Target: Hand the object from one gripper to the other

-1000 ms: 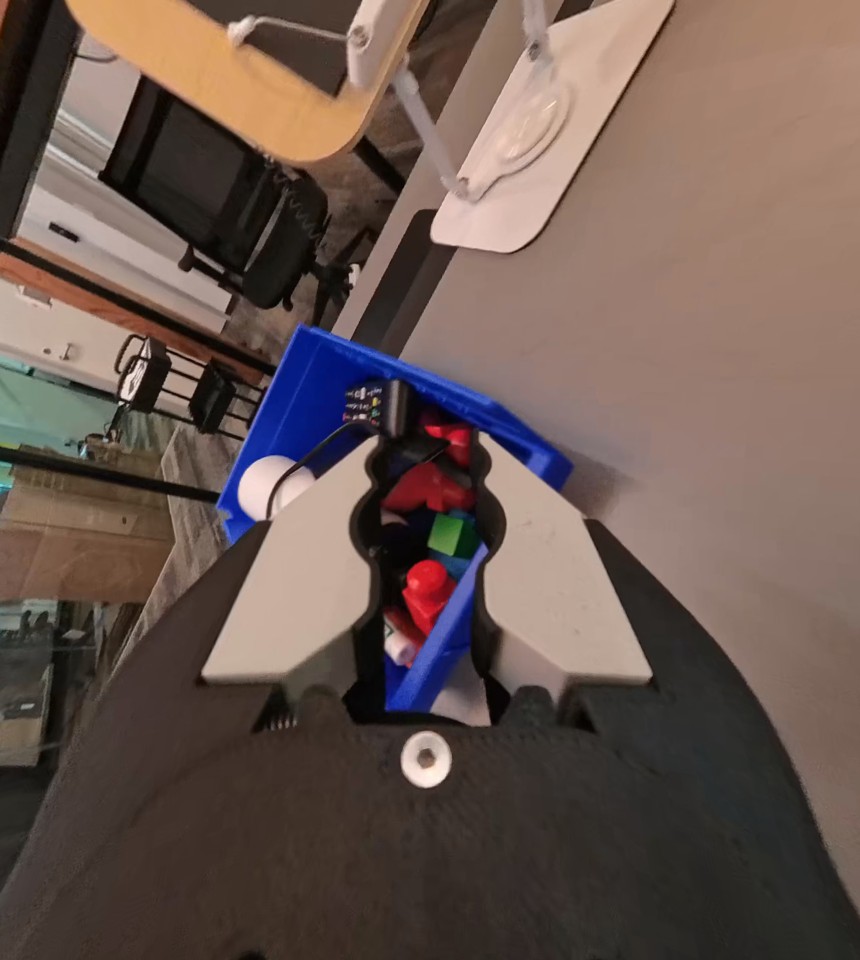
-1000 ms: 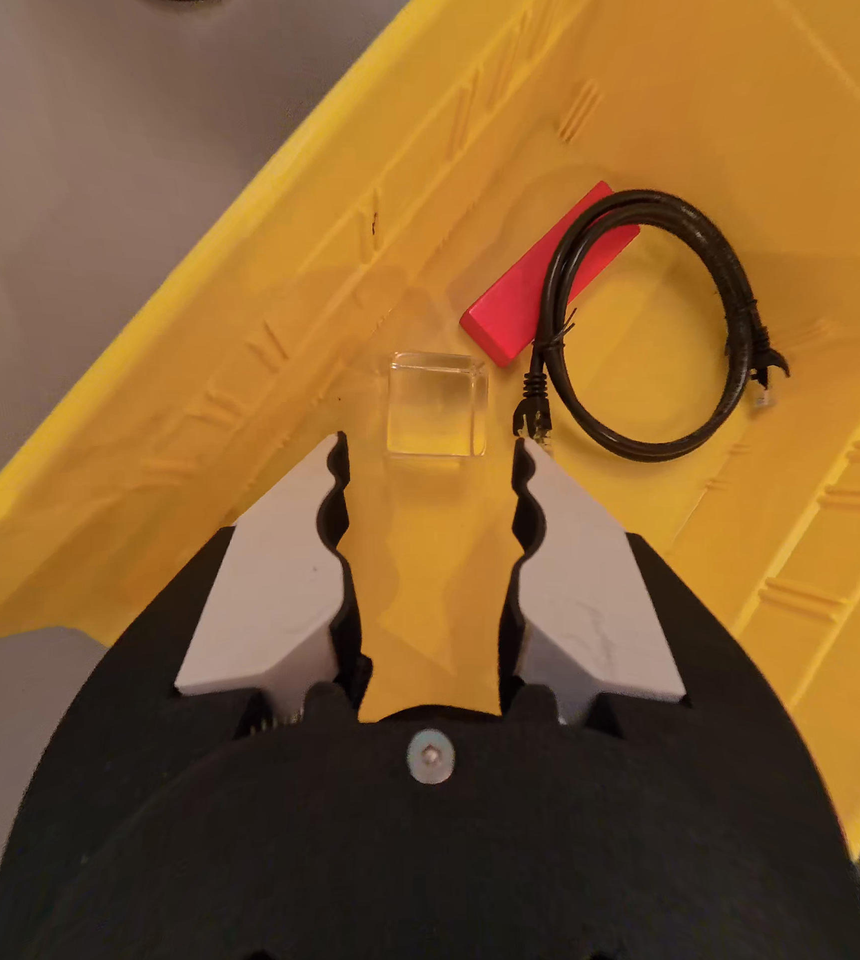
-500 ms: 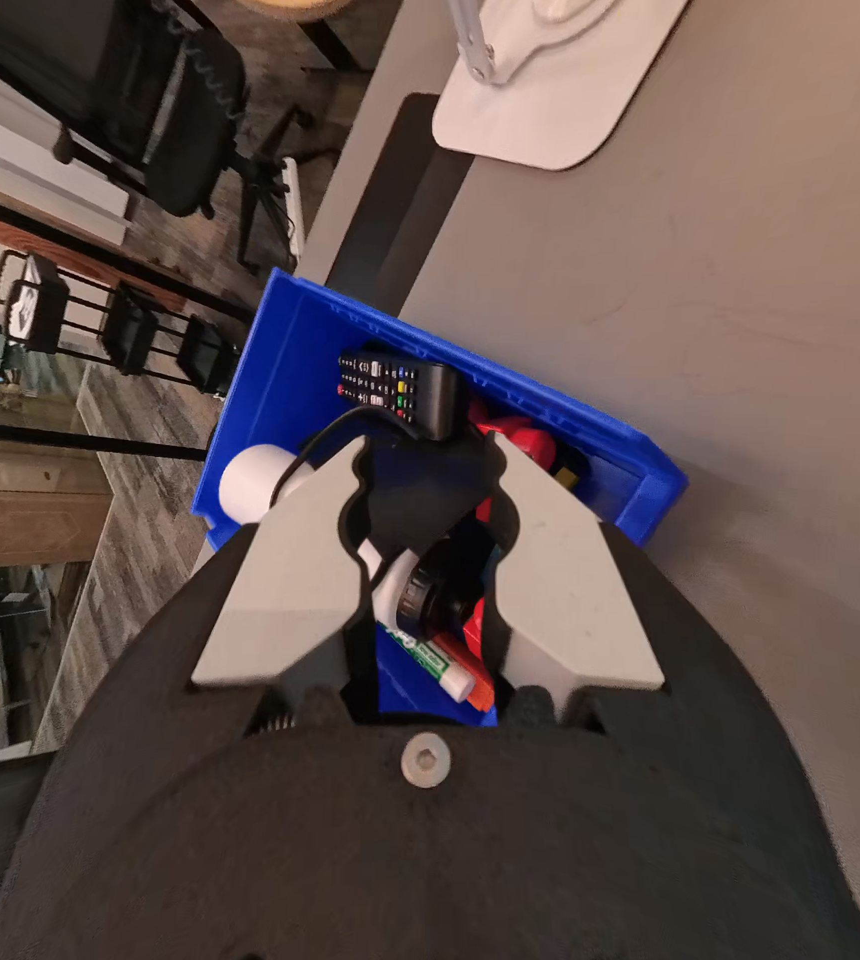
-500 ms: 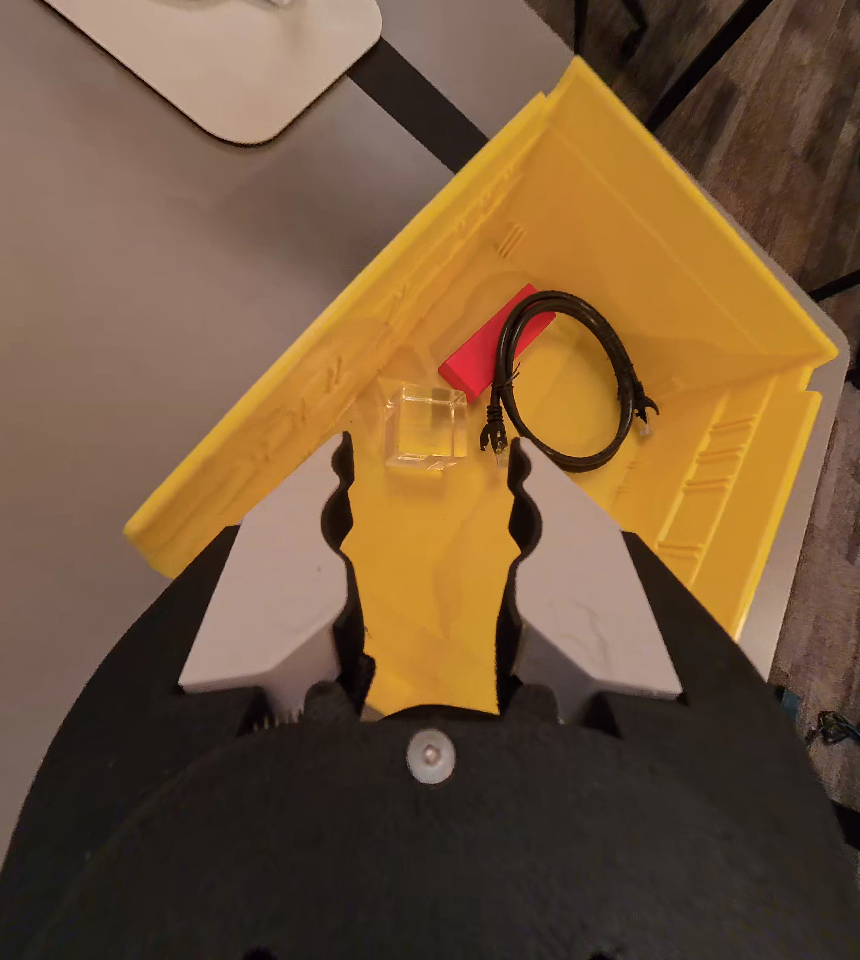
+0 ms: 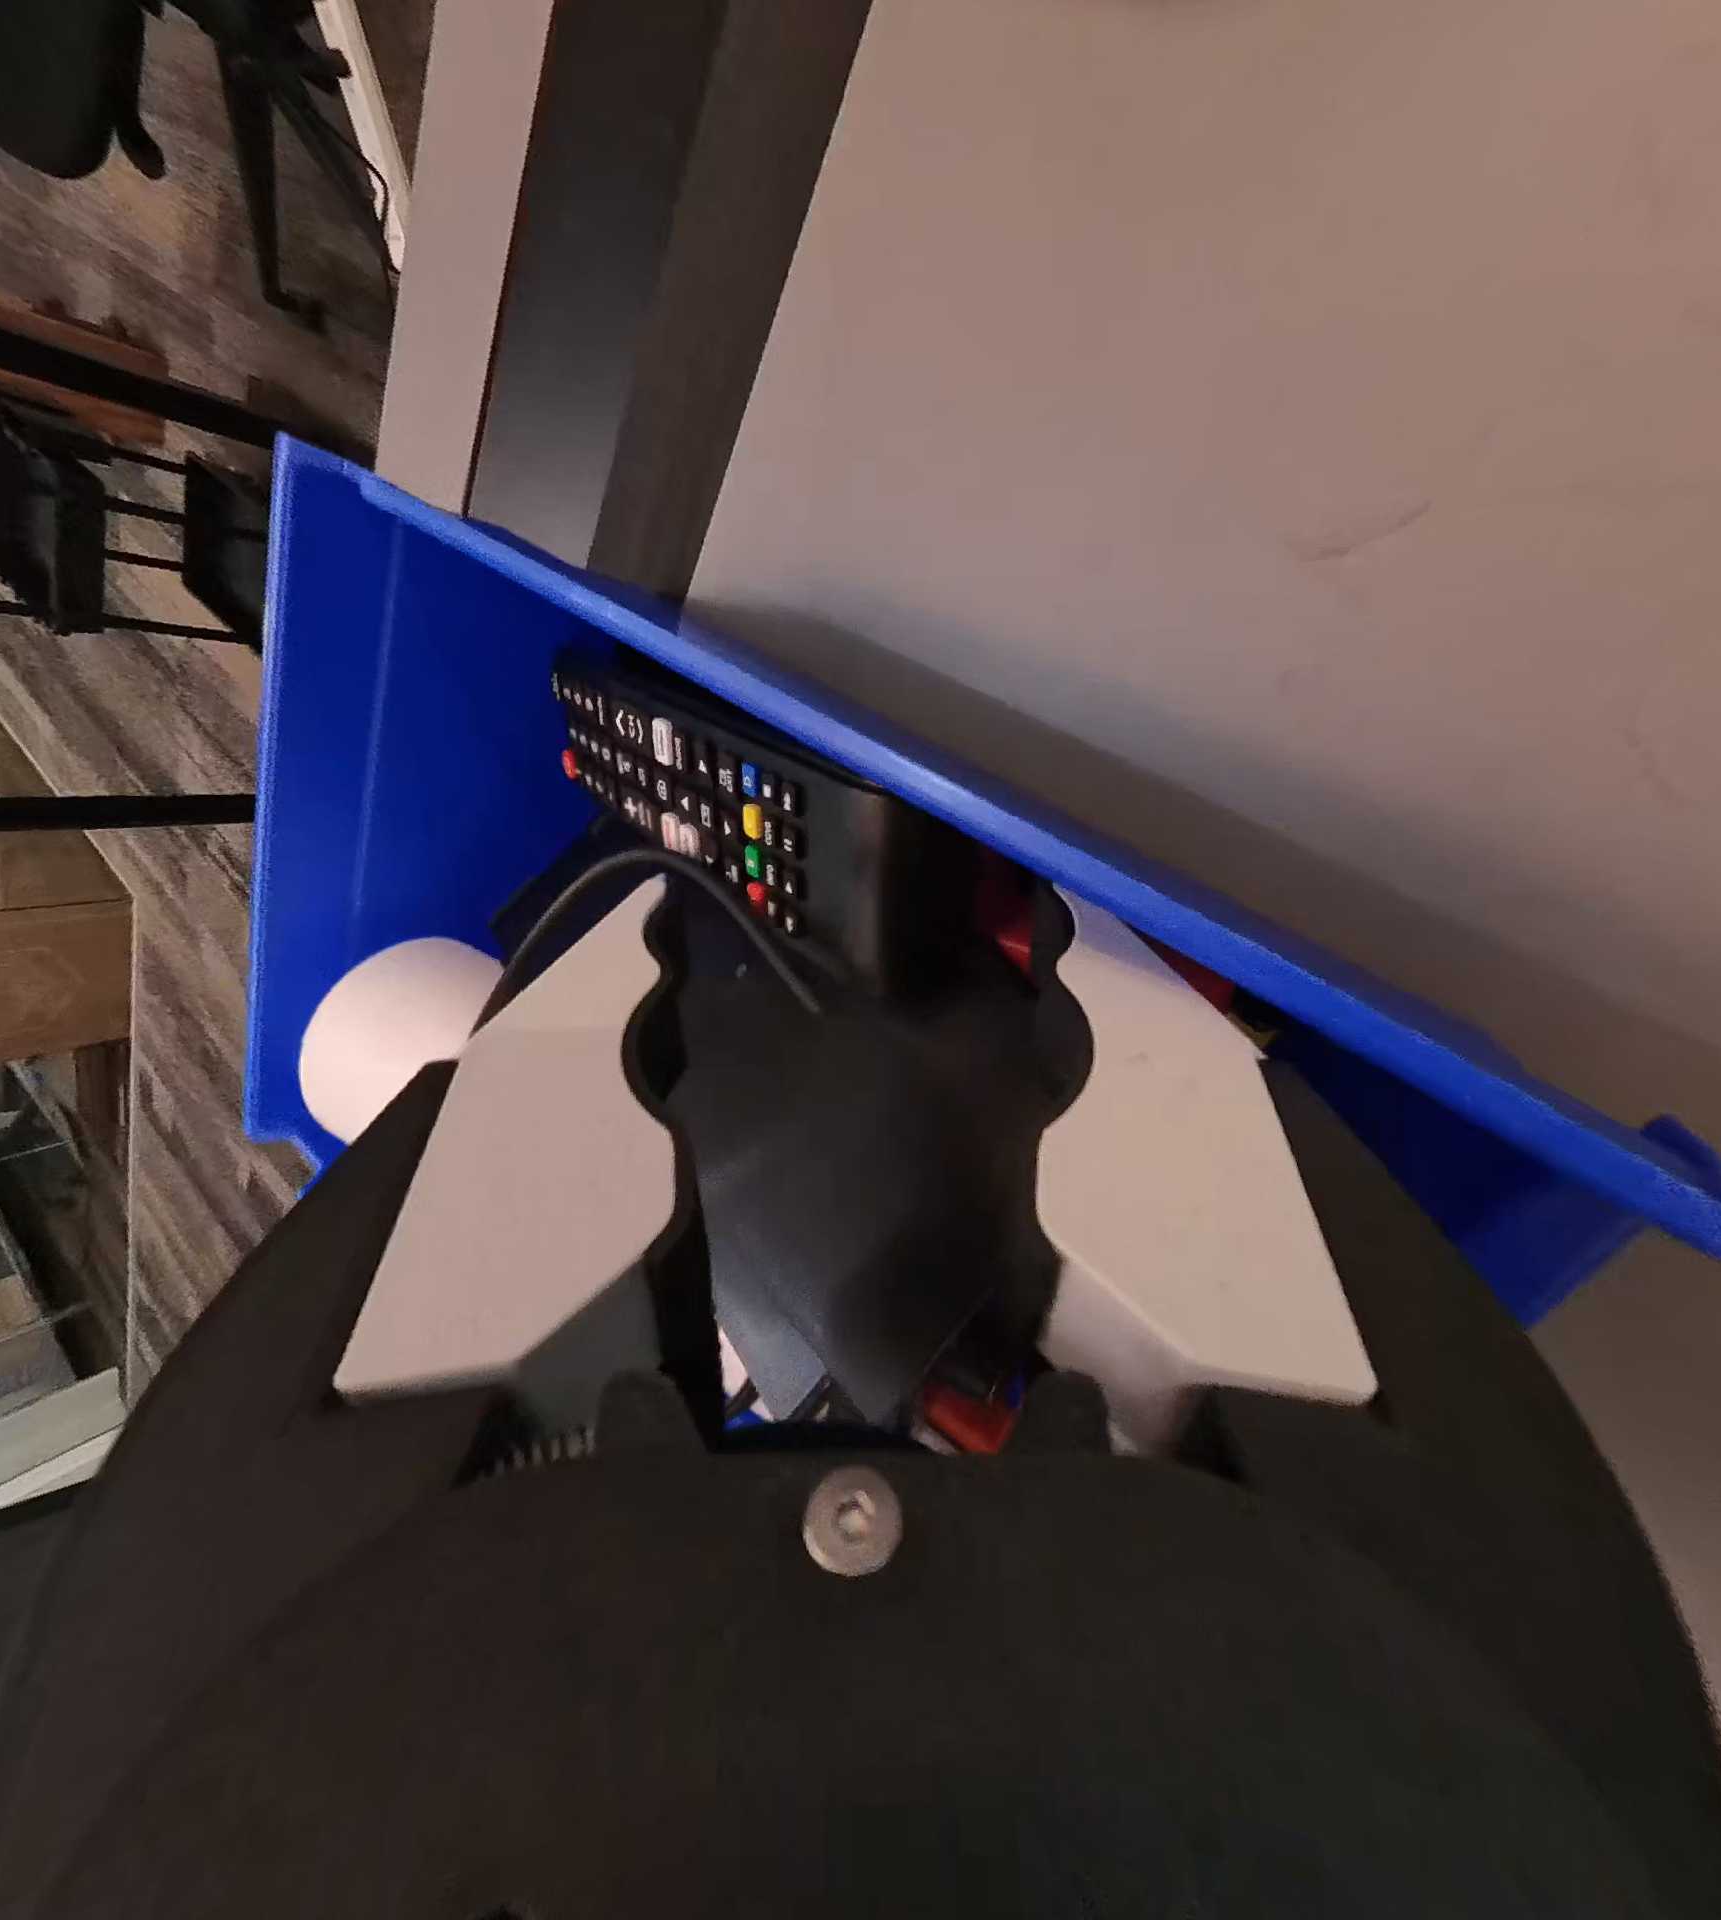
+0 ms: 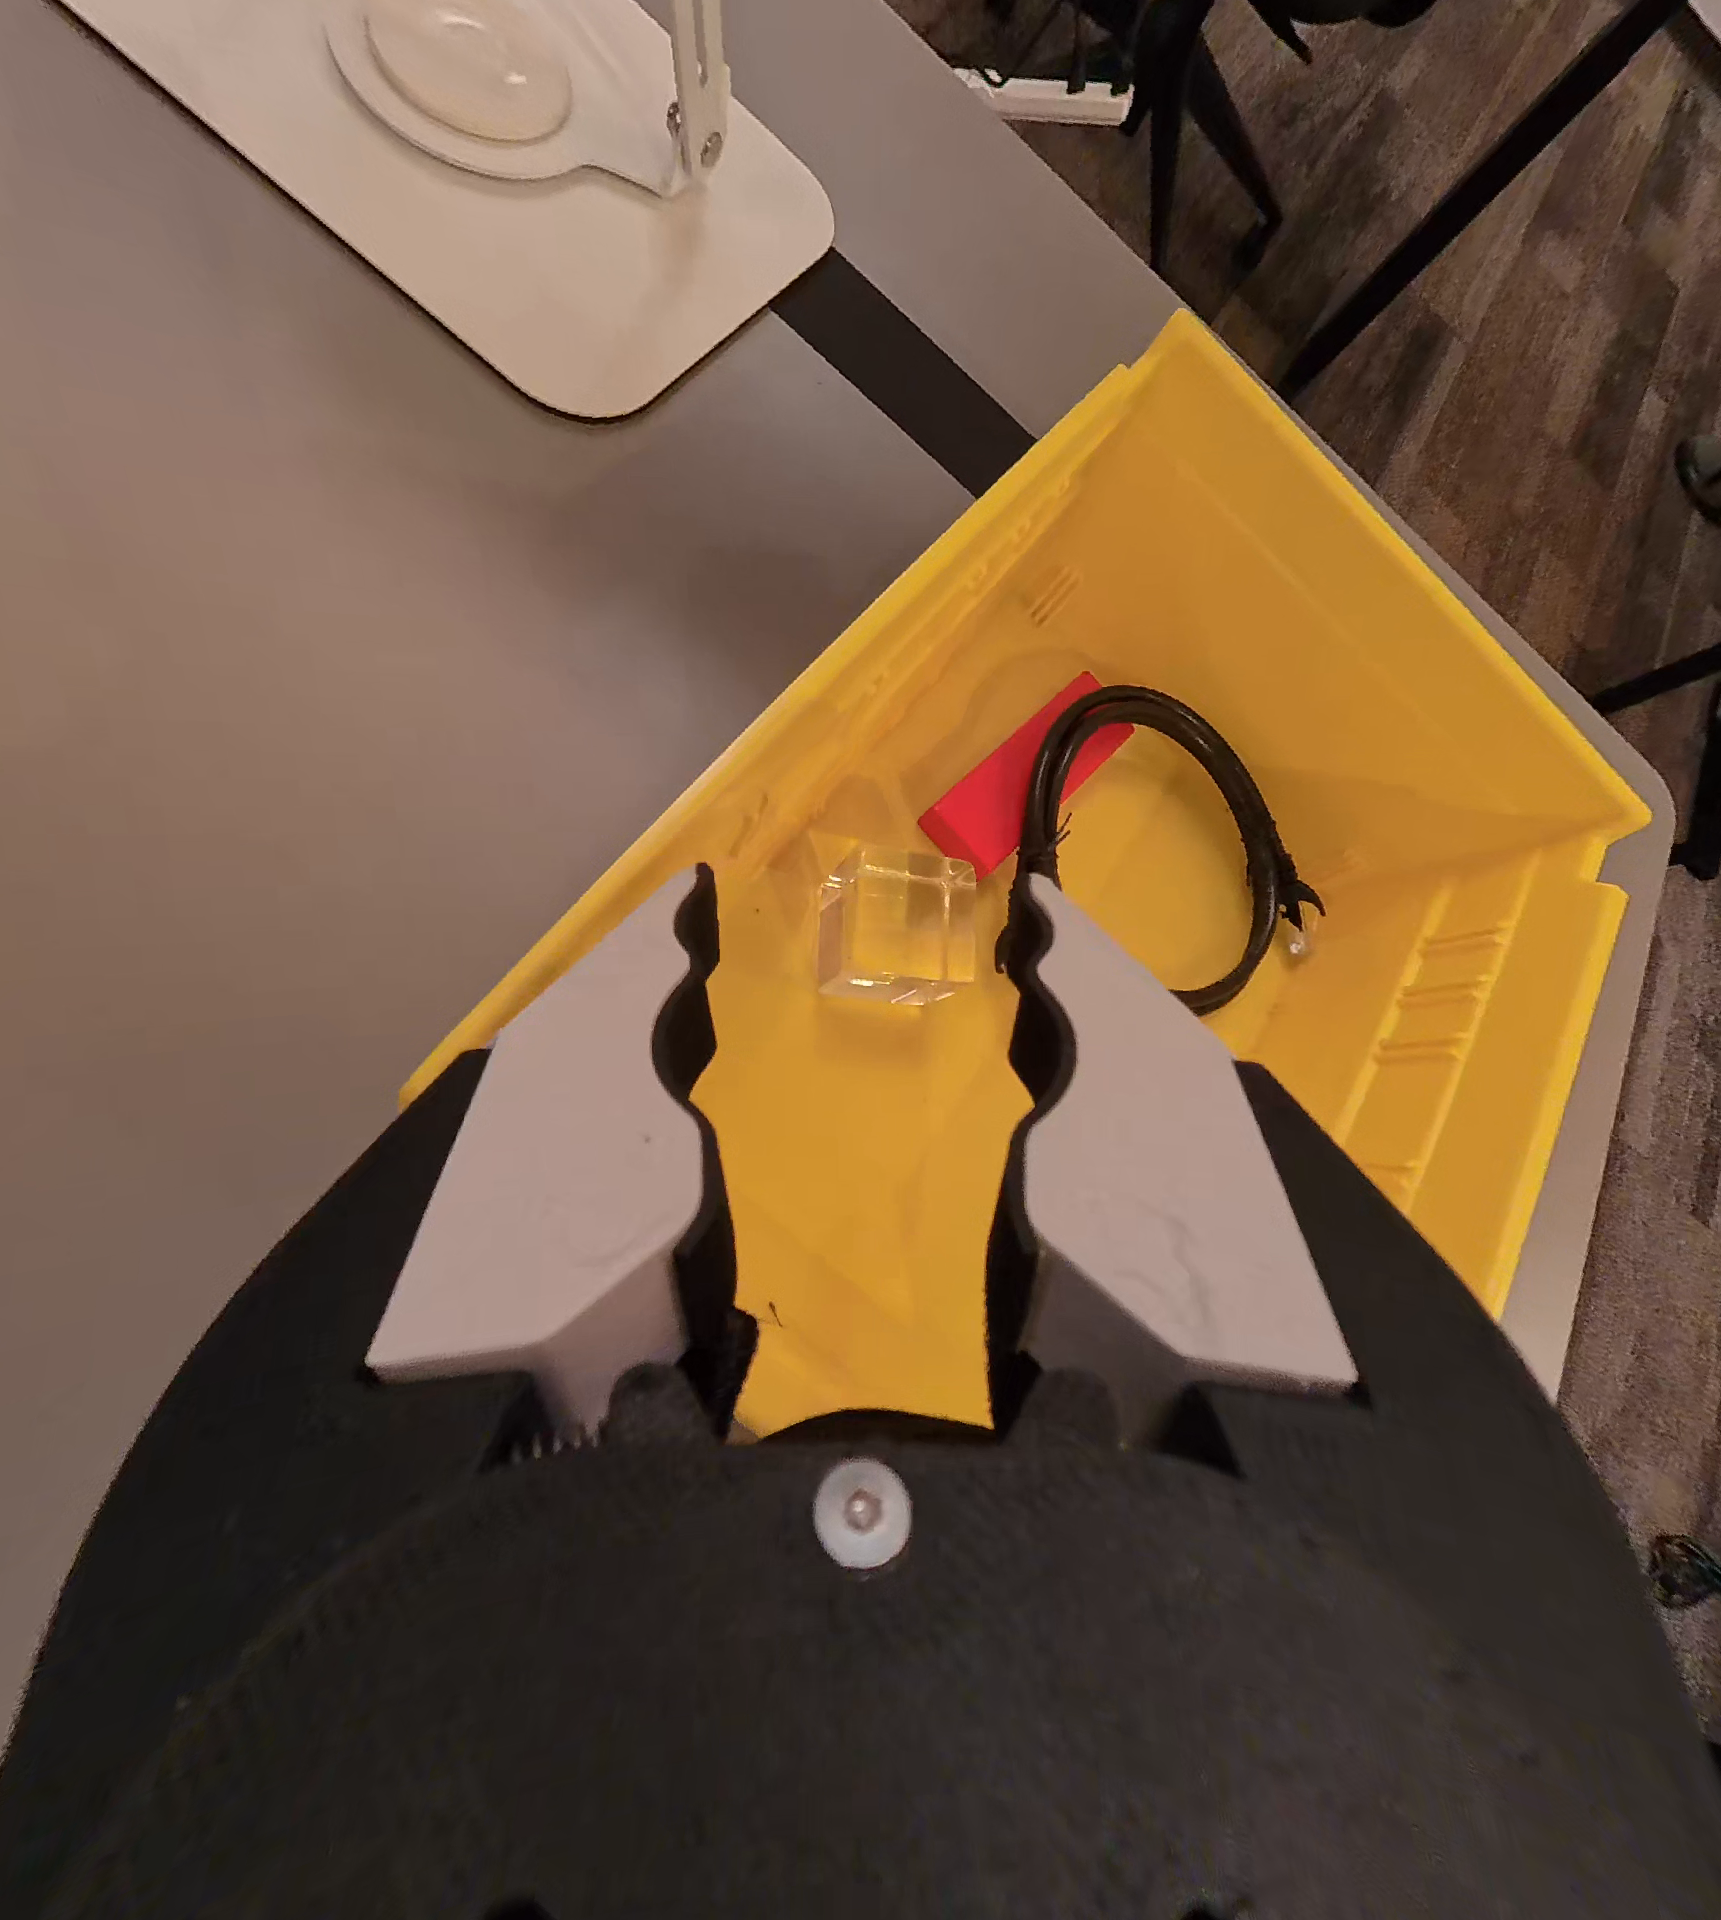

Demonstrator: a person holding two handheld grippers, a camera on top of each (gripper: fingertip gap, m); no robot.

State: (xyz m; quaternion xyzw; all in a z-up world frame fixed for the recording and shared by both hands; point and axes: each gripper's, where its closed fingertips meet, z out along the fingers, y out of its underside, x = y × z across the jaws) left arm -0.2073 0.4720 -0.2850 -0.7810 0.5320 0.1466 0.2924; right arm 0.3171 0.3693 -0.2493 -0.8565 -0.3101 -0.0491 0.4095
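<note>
Smooth, glossy yellow plastic bin point(image 6: 1251, 582) on a matt grey tabletop point(image 6: 264, 623), holding a clear, acrylic-looking cube point(image 6: 892, 935), a matt red block point(image 6: 991, 805) and a black rubbery cable point(image 6: 1240, 821). Blue plastic bin point(image 5: 420, 748) with a slight sheen, containing a black plastic remote point(image 5: 710, 810). Matt grey fingers point(image 6: 565, 1143) on a rough-textured black claw body, possibly printed plastic, with a metal screw point(image 6: 861, 1512).

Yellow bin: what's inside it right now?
Inside the yellow bin: a clear cube, a red block and a coiled black cable. The right tool hides the near floor.
</note>
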